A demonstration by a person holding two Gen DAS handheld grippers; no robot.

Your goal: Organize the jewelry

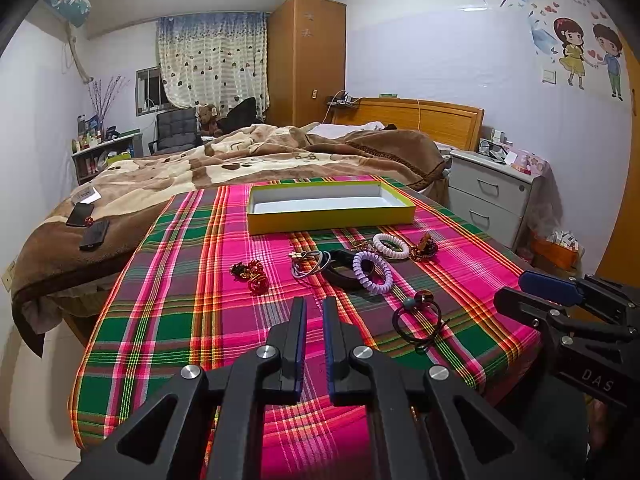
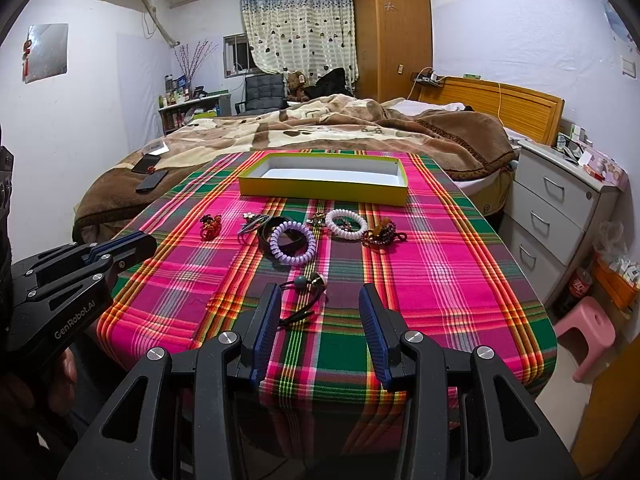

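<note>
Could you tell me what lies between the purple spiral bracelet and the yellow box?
Only bare plaid cloth lies between the purple spiral bracelet and the yellow box; the right wrist view shows it best.
</note>
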